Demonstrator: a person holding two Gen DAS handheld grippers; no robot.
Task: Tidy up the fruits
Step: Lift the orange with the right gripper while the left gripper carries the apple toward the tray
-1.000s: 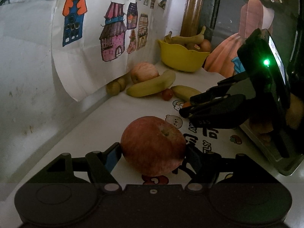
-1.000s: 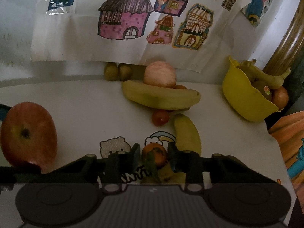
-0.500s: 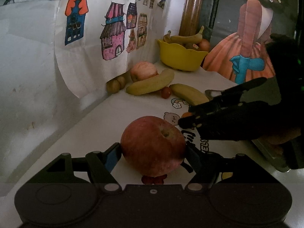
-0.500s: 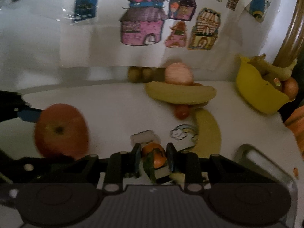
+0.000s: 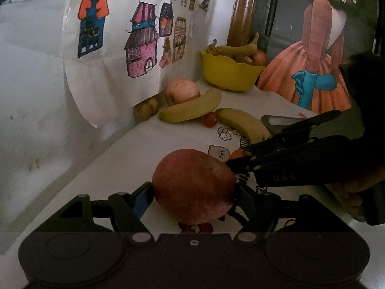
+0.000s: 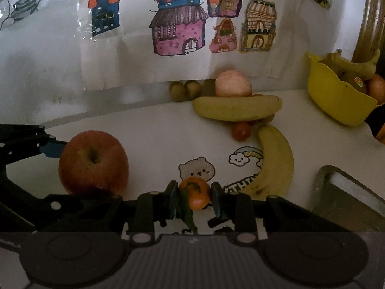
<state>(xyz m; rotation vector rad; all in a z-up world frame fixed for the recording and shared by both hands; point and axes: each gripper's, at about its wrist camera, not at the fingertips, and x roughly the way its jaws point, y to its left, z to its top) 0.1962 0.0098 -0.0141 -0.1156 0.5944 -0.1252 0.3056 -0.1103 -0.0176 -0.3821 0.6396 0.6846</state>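
Leaves (image 6: pixel 186 213) half-hide the tangerine (image 6: pixel 197 193) between right gripper (image 6: pixel 193 200) fingers.

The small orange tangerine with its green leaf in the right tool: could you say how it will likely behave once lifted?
The small orange tangerine looks round and smooth, so it may slip or roll if the right tool loosens. It is small, so probably light. Its green leaf hangs limp and will likely flop.

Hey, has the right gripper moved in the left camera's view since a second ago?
Yes. The right gripper now lies lower and nearer the red apple, its body swung out to the right; the yellow bowl marks the fixed spot.
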